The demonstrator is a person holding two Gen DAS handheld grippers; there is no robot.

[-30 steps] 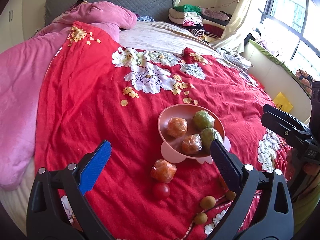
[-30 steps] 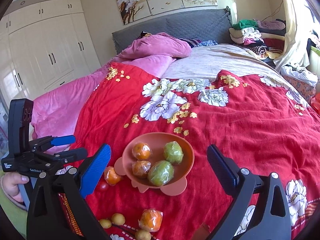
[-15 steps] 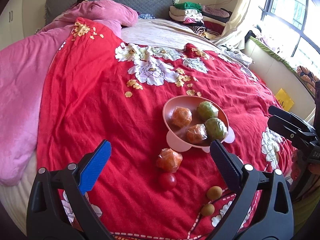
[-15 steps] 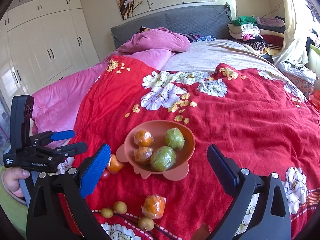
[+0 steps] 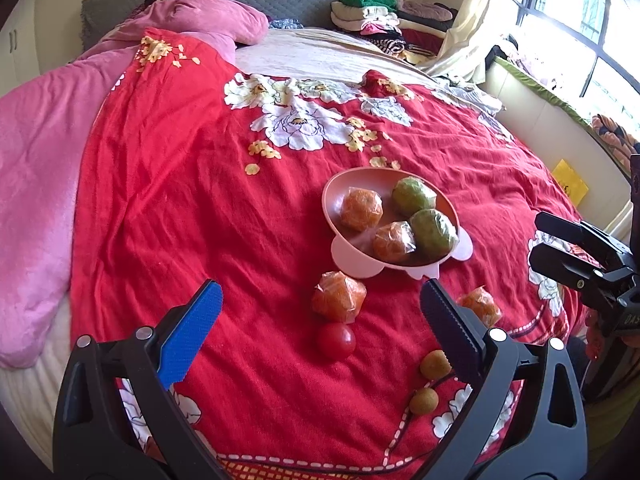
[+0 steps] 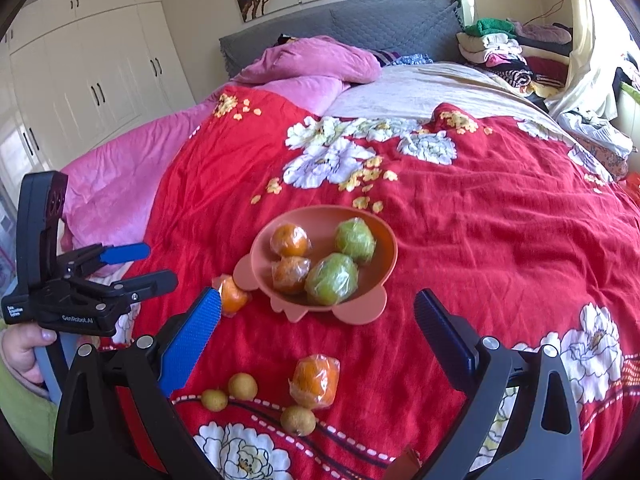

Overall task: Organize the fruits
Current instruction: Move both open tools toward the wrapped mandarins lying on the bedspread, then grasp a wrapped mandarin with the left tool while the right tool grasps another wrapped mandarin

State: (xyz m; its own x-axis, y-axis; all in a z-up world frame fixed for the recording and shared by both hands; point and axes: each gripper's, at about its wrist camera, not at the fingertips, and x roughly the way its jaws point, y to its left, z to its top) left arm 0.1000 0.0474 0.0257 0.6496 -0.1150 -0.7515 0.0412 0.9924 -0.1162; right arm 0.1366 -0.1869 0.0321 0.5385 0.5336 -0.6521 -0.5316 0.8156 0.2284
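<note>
Near edge of red floral bedspread (image 6: 500, 240): three small tan round fruits (image 6: 242, 385), one plastic-wrapped orange (image 6: 315, 376); red cherry tomato (image 5: 335, 340); second wrapped orange (image 5: 338, 297) by the bowl. Left gripper (image 5: 320, 320) and right gripper (image 6: 318, 326) hover above, both spread wide, empty. Pink footed plastic bowl (image 6: 384, 236): two wrapped oranges, two wrapped green fruits (image 6: 331, 278). Beyond: pink blanket (image 6: 120, 176), grey headboard (image 6: 400, 24).

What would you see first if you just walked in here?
First, the big red flowered blanket covering the bed. In its middle sits a pink bowl holding wrapped oranges and green fruits. More wrapped oranges, a red tomato and small brown fruits lie loose in front of it.
</note>
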